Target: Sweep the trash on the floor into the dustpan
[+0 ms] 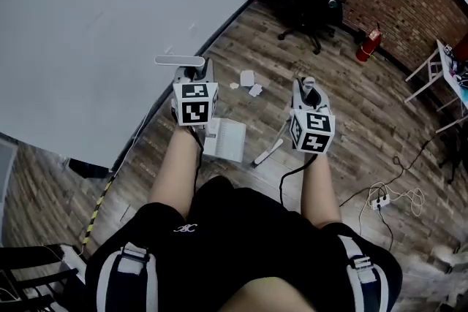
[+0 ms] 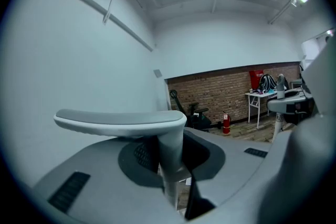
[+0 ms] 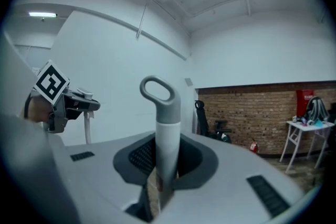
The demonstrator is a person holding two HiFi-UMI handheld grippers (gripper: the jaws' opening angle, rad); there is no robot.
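The trash [image 1: 247, 77], a few pale scraps, lies on the floor [image 1: 351, 106] ahead of both grippers and between them. It is beyond the dustpan [image 1: 225, 139] and the broom head [image 1: 268, 153], whose long axis slants across. The left gripper [image 2: 170, 165] is clamped on the dustpan's upright handle [image 2: 121, 119], and the right gripper [image 3: 163, 165] on the broom handle [image 3: 167, 128]. The broom probably must reach past the scraps. Neither gripper view shows them, and the dustpan's mouth is hard to make out.

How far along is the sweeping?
Done: no trash shows in the white dustpan. In hand: left claw shut on its grey crossbar handle, right claw shut on the white loop-ended broom handle. Remaining: white trash pieces lie on the wooden floor beyond it.
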